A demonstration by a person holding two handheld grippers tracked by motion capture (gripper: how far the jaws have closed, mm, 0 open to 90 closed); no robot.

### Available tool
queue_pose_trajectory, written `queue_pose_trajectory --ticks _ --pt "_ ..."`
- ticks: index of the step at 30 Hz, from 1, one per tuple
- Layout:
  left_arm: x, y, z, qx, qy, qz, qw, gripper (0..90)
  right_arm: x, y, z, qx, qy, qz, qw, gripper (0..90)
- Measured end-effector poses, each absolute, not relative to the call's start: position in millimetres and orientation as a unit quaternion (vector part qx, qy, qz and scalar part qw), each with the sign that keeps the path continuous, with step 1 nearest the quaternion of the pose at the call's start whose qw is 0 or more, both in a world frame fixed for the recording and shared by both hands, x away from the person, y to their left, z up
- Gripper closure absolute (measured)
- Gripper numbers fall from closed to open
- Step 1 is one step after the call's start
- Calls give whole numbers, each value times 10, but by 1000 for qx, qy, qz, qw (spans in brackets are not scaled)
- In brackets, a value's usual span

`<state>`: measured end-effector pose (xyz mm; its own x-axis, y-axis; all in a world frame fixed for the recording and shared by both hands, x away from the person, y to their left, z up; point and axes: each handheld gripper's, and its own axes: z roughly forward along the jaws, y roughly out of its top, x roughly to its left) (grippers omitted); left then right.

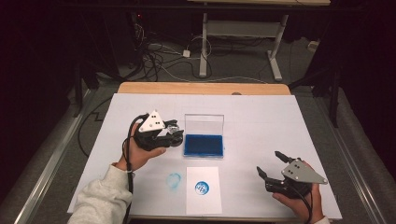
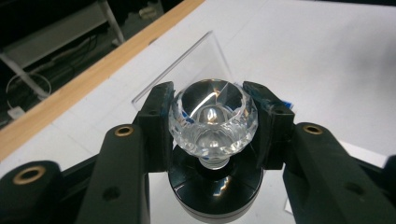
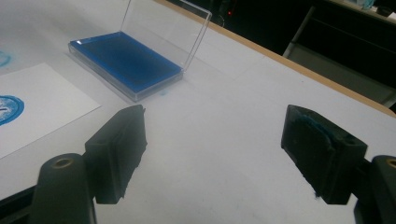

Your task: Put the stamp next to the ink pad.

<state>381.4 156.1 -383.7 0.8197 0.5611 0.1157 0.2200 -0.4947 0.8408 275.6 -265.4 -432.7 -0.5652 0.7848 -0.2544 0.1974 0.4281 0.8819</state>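
Note:
A stamp with a clear faceted knob and a round black base hangs just left of the ink pad, and my left gripper is shut on the knob. The blue ink pad lies in a clear case with its lid standing upright. Below it lies a white paper bearing a round blue print. My right gripper rests open near the table's front right, nothing between its jaws. The right gripper view shows the ink pad and the paper to its left.
A white mat covers the table, with a wooden edge along the far side. A blue smudge marks the mat left of the paper. Behind the table stand a desk frame and loose cables on the floor.

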Motion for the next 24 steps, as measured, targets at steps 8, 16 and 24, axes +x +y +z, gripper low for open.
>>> queue_pose_trajectory --ticks 8,16,24 --pt "3936 1519 -4022 853 247 188 420 547 2754 -2652 -4335 318 774 428 340 224" --pt "4035 1560 -4140 853 263 182 412 547 2763 -2645 -4355 318 778 426 336 223" --pt "4112 1572 -4255 858 272 183 396 547 2765 -2645 -4359 318 780 422 336 223"
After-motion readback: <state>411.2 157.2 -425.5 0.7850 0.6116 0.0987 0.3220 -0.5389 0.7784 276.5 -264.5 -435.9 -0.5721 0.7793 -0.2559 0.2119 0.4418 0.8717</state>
